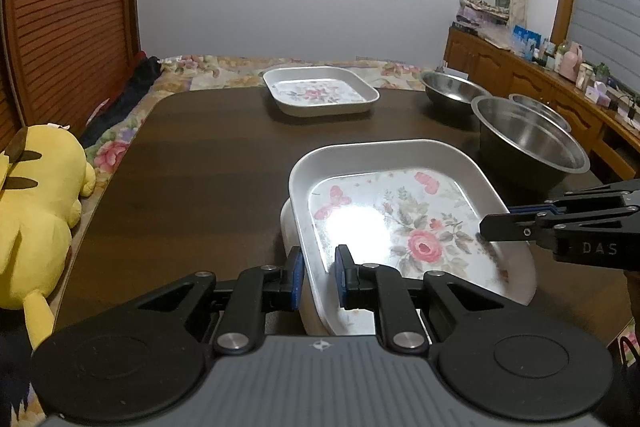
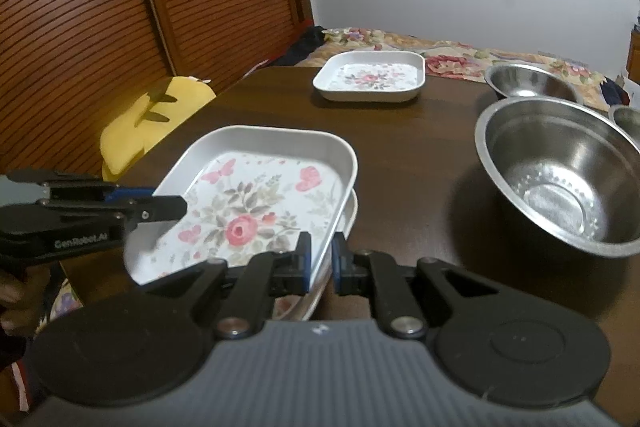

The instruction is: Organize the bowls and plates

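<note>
A white square plate with a rose print [image 1: 404, 211] [image 2: 256, 203] sits tilted on top of a second white plate [image 1: 290, 227] [image 2: 349, 215] at the near side of the dark wooden table [image 1: 192, 163]. My left gripper [image 1: 319, 269] is shut on the top plate's left rim. My right gripper [image 2: 320, 255] is shut on its right rim. A third floral plate [image 1: 320, 91] [image 2: 370, 77] lies at the far side. Three steel bowls stand to the right: a large one [image 1: 528, 143] [image 2: 560, 175], a far one [image 1: 452, 87] [image 2: 528, 79] and a small one [image 1: 540, 107] [image 2: 626, 117].
A yellow plush toy [image 1: 36, 203] [image 2: 148, 123] lies off the table's left edge on a floral bedspread [image 1: 224, 67]. A slatted wooden door [image 1: 68, 7] stands at the left. A wooden sideboard with small items [image 1: 560, 83] runs along the right.
</note>
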`<state>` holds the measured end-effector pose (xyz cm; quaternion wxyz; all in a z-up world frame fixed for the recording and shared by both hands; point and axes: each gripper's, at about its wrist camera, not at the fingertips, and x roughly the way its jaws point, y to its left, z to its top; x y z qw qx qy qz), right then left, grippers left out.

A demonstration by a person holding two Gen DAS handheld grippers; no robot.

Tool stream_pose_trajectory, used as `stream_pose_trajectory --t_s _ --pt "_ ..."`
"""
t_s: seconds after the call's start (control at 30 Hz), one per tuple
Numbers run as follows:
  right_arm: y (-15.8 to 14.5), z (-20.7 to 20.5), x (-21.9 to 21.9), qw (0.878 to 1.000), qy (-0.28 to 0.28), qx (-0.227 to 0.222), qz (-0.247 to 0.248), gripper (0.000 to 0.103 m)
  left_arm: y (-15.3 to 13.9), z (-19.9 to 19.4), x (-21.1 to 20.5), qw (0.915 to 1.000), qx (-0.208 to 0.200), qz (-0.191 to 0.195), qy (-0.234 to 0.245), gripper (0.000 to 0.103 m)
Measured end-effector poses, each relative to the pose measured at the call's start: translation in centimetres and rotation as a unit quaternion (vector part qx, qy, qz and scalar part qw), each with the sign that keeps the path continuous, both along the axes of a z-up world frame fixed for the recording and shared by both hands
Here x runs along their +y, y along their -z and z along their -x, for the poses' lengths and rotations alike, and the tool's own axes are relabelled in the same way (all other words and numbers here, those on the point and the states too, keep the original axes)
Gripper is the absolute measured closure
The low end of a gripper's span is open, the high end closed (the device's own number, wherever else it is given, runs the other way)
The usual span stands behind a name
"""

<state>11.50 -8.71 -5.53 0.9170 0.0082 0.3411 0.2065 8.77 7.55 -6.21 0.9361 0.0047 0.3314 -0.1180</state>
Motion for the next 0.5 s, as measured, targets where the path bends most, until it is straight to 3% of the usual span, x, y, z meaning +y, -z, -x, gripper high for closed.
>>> stream_pose_trajectory --t_s 0.5 --pt "0.94 0.80 -0.15 1.000 0.013 -0.002 -0.027 0.091 0.71 -0.07 -0.17 0.9996 -0.013 -0.025 0.000 0.085"
